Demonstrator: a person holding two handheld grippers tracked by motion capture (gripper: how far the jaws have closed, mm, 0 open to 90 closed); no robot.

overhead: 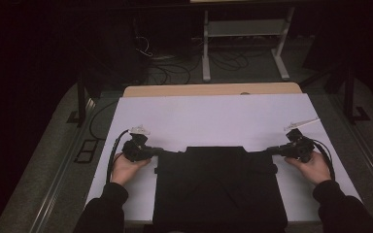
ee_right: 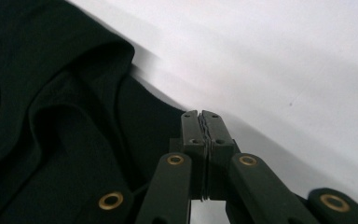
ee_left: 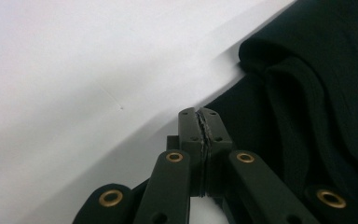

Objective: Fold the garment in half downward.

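Observation:
A black garment [overhead: 218, 189] lies flat on the white table cover [overhead: 213, 116], near the front edge. Its two far corners are drawn out sideways into points. At the left corner my left gripper [overhead: 167, 151] is shut, held in a hand, and the cloth runs right up to its tip. My right gripper [overhead: 271, 150] is shut at the right corner in the same way. In the left gripper view the jaws [ee_left: 199, 114] press together on a thin dark edge, with the folded garment [ee_left: 307, 93] beside them. The right gripper view shows the jaws [ee_right: 201, 116] pressed together beside the garment [ee_right: 51, 116].
The wooden tabletop's far edge [overhead: 213, 90] shows past the white cover. Behind the table, on the floor, stand a white metal frame [overhead: 245, 29] and loose cables [overhead: 175, 68]. Dark posts [overhead: 81, 97] flank the table on both sides.

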